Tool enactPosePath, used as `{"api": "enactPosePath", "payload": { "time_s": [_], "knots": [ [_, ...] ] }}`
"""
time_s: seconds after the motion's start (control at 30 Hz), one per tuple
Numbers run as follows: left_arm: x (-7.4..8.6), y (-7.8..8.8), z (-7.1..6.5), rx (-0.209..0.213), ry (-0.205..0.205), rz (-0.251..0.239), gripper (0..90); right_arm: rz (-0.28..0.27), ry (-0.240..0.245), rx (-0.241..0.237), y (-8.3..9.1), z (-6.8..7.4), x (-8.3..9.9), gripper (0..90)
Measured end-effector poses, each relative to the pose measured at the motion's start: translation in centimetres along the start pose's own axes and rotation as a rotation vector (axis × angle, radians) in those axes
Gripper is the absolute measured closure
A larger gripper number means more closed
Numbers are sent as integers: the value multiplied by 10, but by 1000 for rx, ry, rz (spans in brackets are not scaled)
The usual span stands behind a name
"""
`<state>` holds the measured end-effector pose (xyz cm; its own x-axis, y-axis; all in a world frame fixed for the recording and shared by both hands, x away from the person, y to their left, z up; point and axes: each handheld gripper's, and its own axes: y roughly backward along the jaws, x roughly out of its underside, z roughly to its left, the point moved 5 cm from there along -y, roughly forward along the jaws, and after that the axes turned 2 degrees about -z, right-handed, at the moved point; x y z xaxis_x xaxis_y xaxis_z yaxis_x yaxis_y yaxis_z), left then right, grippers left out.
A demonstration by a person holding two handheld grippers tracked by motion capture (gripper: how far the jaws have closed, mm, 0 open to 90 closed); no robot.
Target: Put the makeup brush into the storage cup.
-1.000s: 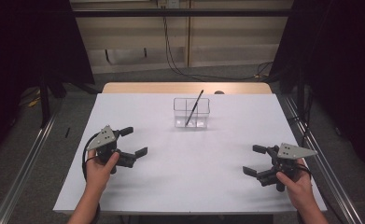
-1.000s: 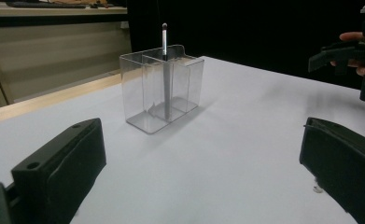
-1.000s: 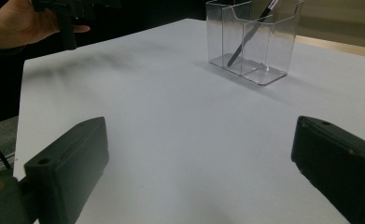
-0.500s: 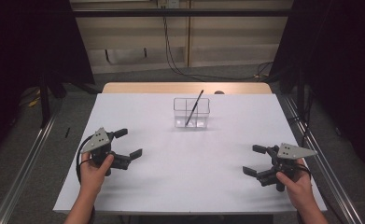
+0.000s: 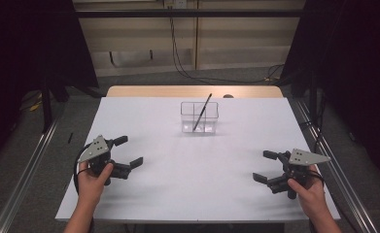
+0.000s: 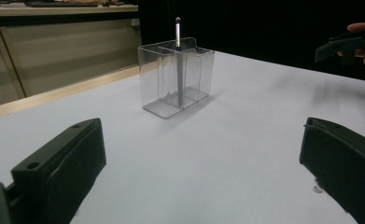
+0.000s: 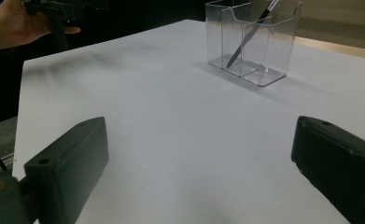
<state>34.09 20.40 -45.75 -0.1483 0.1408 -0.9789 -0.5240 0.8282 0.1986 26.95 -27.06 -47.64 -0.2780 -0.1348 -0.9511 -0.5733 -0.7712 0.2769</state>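
Left gripper (image 5: 125, 151) has drifted outward; right gripper (image 5: 267, 166) unchanged. Both jaws apart, empty (staging step). Next: reach the pen (image 5: 201, 113) in the clear holder (image 5: 199, 117).

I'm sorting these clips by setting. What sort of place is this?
Probably a lab or recording studio, not a home: a white table holding just a clear holder with a pen, black curtains at both sides, and cables down the back wall.
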Motion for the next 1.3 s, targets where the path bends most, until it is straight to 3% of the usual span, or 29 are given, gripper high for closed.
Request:
{"api": "enactPosePath", "payload": {
  "time_s": [1.03, 1.3],
  "knots": [
    [5, 17, 3, -12, -13, 15, 4, -2, -1, 6, 1, -1, 0, 39],
    [5, 23, 1, -10, -8, -3, 4, 1, 2, 7, 1, -1, 2, 40]
  ]
}}
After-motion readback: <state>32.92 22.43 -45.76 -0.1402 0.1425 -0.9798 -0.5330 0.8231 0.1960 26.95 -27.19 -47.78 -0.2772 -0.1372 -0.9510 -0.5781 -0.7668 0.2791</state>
